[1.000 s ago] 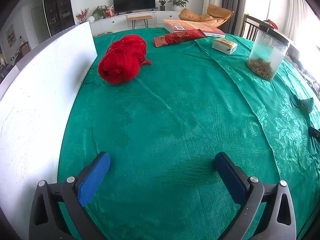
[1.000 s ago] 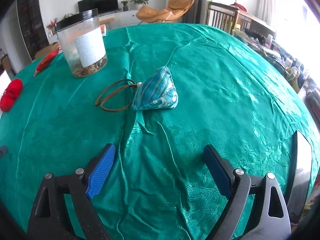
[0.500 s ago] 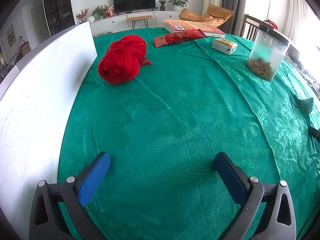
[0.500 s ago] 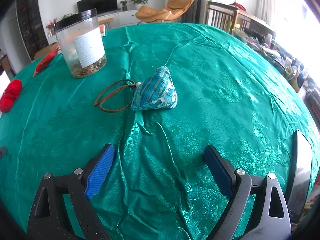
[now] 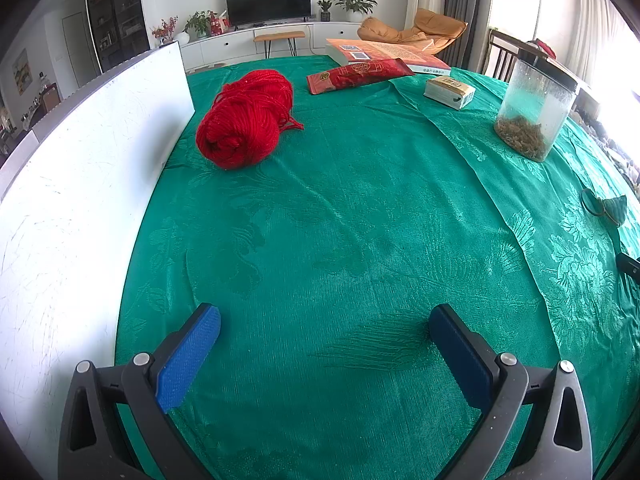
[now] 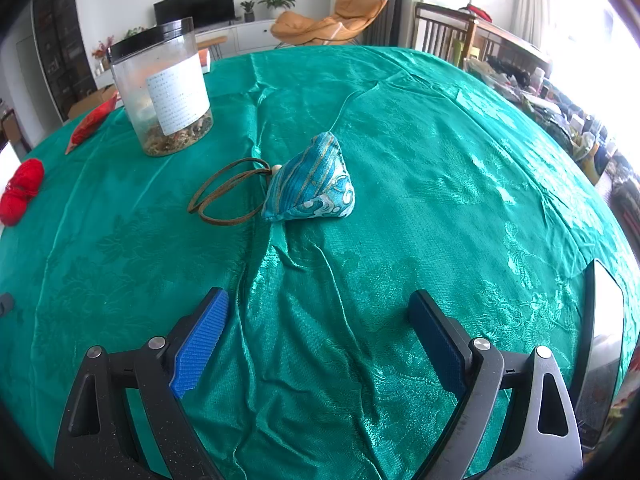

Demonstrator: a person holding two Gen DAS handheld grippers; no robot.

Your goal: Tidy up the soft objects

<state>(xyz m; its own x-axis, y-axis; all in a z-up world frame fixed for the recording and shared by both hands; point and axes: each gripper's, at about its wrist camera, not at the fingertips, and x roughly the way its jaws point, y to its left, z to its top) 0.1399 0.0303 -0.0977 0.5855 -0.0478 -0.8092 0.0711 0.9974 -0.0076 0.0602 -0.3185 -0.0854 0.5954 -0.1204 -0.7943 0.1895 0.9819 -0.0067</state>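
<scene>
In the left wrist view our left gripper (image 5: 324, 330) hangs over bare cloth (image 5: 360, 220) with its fingers wide apart and nothing between them; nothing here has shifted over the last second, so we judge this hand is waiting. The yarn (image 5: 244, 120), our landmark, lies ahead of it and well apart, just beside the white board (image 5: 80, 184) that walls off that side. Beyond the yarn sit a red packet (image 5: 358, 74) and a book (image 5: 384, 52); off to the yarn's right are a small box (image 5: 449, 91) and a jar (image 5: 534, 110). Between gripper and yarn the cloth is open, so a straight reach looks free, with the board the one edge to mind. In the right wrist view our right gripper (image 6: 318, 318) also has its fingers spread and empty, and it has crept slightly nearer the pouch (image 6: 310, 182) than a second ago, which we read as the start of an approach to this first soft thing. The pouch rests far to the right of the yarn (image 6: 20, 190), its brown cord (image 6: 226, 192) looped on the yarn side, the jar (image 6: 162, 88) behind that. The cloth is wrinkled before the pouch, and to the right a dark panel (image 6: 604, 340) marks the table edge.
</scene>
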